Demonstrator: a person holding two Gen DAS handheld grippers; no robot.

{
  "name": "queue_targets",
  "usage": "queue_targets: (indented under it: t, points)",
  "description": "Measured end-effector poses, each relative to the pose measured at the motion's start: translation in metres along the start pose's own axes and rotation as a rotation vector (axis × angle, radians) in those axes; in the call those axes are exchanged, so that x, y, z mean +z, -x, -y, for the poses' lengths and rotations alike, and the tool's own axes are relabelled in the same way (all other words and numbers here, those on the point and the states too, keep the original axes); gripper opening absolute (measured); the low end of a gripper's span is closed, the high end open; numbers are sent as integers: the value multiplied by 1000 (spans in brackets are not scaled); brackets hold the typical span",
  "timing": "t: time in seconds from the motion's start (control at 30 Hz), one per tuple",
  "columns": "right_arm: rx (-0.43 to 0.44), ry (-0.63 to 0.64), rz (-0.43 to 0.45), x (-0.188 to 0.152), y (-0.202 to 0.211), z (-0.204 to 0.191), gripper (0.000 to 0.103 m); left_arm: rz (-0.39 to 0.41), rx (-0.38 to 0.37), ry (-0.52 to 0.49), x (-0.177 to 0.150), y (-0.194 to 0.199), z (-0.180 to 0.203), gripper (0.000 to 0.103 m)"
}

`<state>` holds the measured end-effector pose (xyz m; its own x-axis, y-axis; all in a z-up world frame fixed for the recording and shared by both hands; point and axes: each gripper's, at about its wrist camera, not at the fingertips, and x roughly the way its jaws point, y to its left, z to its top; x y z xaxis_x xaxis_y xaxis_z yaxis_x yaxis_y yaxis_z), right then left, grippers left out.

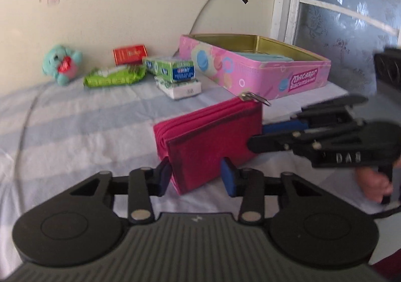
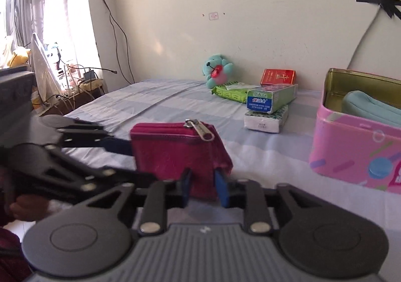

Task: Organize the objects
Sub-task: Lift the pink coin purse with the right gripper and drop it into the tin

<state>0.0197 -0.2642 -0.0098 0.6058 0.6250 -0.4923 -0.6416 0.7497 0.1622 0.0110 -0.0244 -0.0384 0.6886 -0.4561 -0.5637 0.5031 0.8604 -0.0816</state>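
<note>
Tongs from both sides meet on the magenta zip pouch [image 1: 210, 139], which stands on edge on the pale blue striped bed [image 1: 75, 126], just in front of the pink biscuit tin [image 1: 253, 66]. We see the left tongs [image 1: 196, 176] narrowed onto the pouch's near corner, one blue pad [image 1: 228, 176] against each face, holding it. We see the right tongs [image 2: 202, 188] clamped the same way on the pouch's other end, below the metal zipper pull [image 2: 200, 130], so both hold the pouch at once. The tin has no lid on and shows a gold lining, with a light teal soft case [image 2: 371, 109] lying inside. Left of the tin, a green toothpaste box [image 1: 173, 70] rests on a white tissue pack [image 1: 181, 89]. Further left of the tin lie a green wipes packet [image 1: 114, 78] and a red box [image 1: 130, 55] behind it, near the wall. Farthest from the tin sits a teal plush toy [image 1: 62, 64] with a red heart, against the wall.
</note>
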Motion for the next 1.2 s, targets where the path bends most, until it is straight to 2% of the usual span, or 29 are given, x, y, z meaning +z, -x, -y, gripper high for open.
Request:
queue_targets:
  t: [0.07,0.27,0.4,0.53,0.67,0.77,0.9,1.03,1.1,1.2]
  points:
    - [-22,-2,9,-9,9,-10,15,3,-25,12,-2,6,2,43]
    - [-150,5,51,-34,37,-39,16,7,-36,-82,-15,12,33,43]
    - [-153,-65,55,-44,46,-35,16,23,-25,-135,-15,19,44,43]
    - [-176,-73,94,-43,57,-36,16,54,-37,-145,7,24,53,44]
    - [-223,-63,176,-24,77,-27,16,145,-42,-220,50,19,75,49]
    - [-280,-36,251,1,93,-9,16,203,-40,-257,84,-2,92,53]
    - [-361,-46,302,29,99,29,17,184,-43,-242,123,-49,109,54]
    - [-421,-74,255,48,88,73,17,110,-40,-237,151,-97,115,52]
    - [-416,-124,213,54,79,97,17,59,-47,-211,161,-118,111,52]
    - [-412,-167,139,60,60,123,17,27,-2,-208,166,-141,109,52]
